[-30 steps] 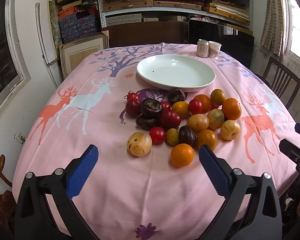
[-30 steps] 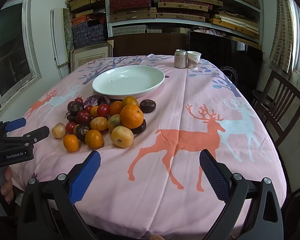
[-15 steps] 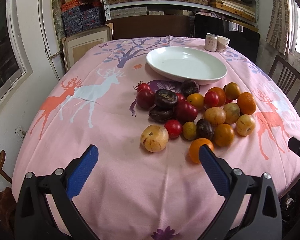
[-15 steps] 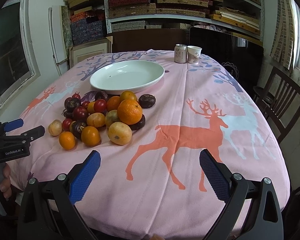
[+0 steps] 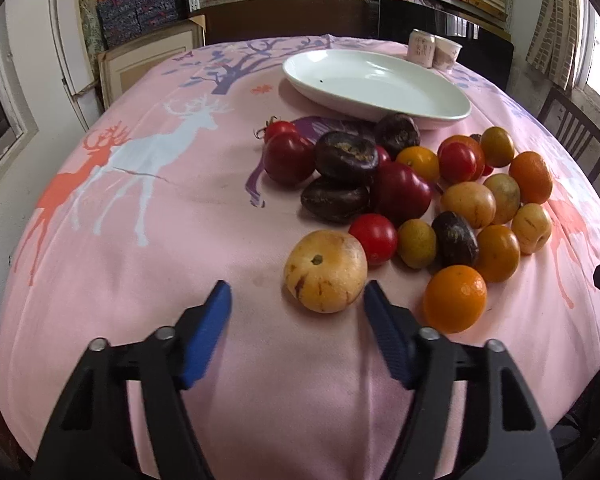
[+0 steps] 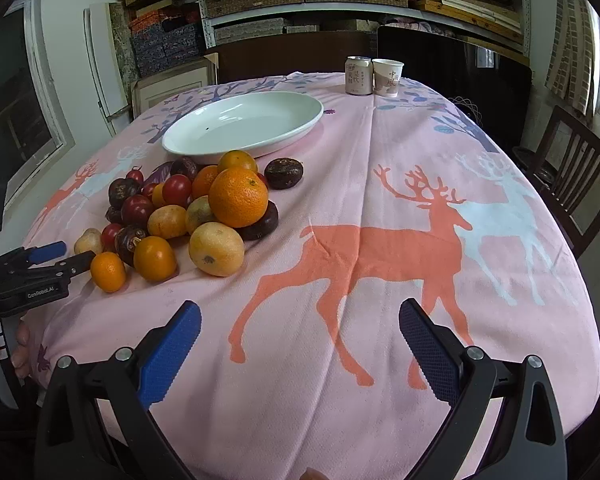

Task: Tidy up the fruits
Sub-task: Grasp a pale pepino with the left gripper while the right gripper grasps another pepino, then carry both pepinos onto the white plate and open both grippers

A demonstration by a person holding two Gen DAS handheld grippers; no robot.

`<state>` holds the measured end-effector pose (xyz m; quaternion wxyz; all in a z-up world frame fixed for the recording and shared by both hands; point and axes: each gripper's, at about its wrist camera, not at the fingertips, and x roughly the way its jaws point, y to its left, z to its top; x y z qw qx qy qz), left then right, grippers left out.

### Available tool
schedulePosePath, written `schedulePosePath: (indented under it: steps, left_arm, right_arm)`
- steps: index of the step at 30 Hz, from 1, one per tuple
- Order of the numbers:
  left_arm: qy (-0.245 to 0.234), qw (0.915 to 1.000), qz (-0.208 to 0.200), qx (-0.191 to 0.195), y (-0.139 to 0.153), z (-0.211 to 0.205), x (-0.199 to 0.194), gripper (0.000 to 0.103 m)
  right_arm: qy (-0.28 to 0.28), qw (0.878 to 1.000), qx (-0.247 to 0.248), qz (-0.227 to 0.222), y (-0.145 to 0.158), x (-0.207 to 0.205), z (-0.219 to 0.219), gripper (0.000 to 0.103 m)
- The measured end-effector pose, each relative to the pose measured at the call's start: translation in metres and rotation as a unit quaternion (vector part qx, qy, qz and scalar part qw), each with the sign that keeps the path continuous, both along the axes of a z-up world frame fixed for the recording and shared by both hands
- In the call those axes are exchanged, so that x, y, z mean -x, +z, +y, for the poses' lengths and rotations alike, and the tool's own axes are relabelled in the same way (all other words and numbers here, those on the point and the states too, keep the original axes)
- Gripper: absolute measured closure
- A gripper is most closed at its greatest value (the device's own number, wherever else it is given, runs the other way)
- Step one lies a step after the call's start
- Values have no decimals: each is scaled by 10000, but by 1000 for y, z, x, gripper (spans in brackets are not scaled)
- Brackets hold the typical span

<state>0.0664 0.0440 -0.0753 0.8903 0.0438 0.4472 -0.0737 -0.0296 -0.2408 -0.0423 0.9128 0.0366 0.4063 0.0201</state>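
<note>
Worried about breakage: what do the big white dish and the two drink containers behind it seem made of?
White dish: glazed ceramic probably, glossy with window reflections. Can: thin metal, printed matte label. Cup: likely paper, matte printed wall, rolled rim.

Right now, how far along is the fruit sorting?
Barely started. Nothing looks done: the white plate holds no fruit, and all the fruit sits in a pile on the tablecloth. In hand: the left gripper, its fingers just narrowed but gripping nothing, is lined up near the pale yellow fruit. The right gripper is open over bare cloth. The whole pile remains to be sorted.
</note>
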Motion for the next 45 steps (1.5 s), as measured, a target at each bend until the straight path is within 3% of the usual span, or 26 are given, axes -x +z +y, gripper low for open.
schedulePosePath:
  steps: [2, 4, 8, 12, 17, 20, 25, 31, 37, 42, 45]
  left_arm:
    - [-59, 9999, -68, 72, -2, -1, -1, 47]
    - [-171, 9995, -128, 221, -2, -2, -2, 64]
    - [-217, 9973, -248, 660, -4, 5, -5, 65]
    - [-62, 9947, -345, 968, 0, 15, -5, 65]
    - [-91, 9949, -394, 927, 0, 11, -1, 65]
    - [-81, 9944, -368, 985, 0, 12, -1, 65]
    - [-113, 9943, -353, 1003, -1, 13, -1, 65]
    - [-112, 9931, -432, 1085, 1, 16, 2, 65]
    - [-88, 9921, -503, 1145, 6, 19, 5, 65]
    - [-261, 9908, -832, 1036, 40, 10, 2, 65]
    - [-442, 9898, -982, 934, 63, -5, -16, 65]
  right_arm:
    - [-7, 10000, -19, 41, -2, -3, -1, 4]
    - [11, 10000, -34, 91, -5, -6, -1, 4]
    - [189, 9996, -48, 198, -11, -11, 5, 4]
    - [555, 9983, -44, 153, -11, -15, 20, 12]
    - [838, 9964, -79, 129, -11, -31, 41, 21]
    - [813, 9966, -30, 130, -13, -44, 48, 31]
    - [843, 9957, -220, 325, -21, -62, 53, 61]
    - [902, 9956, -236, 95, -15, -51, 52, 61]
    - [955, 9920, -824, -23, 4, -37, 26, 61]
    - [851, 9911, -876, -539, 38, -43, 7, 61]
    - [763, 9905, -944, -641, 53, -69, -2, 61]
